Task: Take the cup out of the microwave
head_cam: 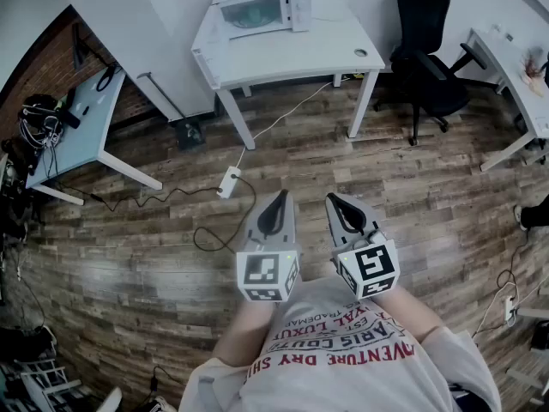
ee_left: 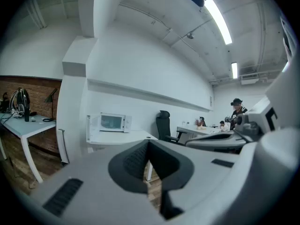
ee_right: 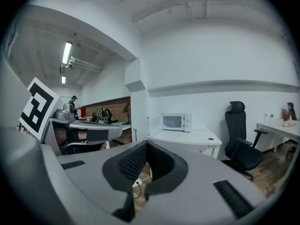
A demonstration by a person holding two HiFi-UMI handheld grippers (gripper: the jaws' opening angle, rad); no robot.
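A white microwave (head_cam: 257, 13) stands on a white table (head_cam: 326, 50) across the wooden floor, far ahead of me. It also shows small in the left gripper view, the microwave (ee_left: 111, 122), and in the right gripper view, the microwave (ee_right: 176, 122). There a pale panel at its left side looks like its door swung open. No cup can be made out inside. My left gripper (head_cam: 276, 202) and right gripper (head_cam: 339, 204) are held side by side near my chest, pointing toward the table. Both are shut with nothing between the jaws, as the left gripper (ee_left: 149, 142) and right gripper (ee_right: 146, 143) show close up.
A black office chair (head_cam: 429, 33) stands right of the table. A power strip (head_cam: 229, 181) and its cables lie on the floor between me and the table. A glass desk (head_cam: 73, 127) with clutter is at the left, another white desk (head_cam: 515, 75) at the right. People (ee_left: 236, 109) sit far off.
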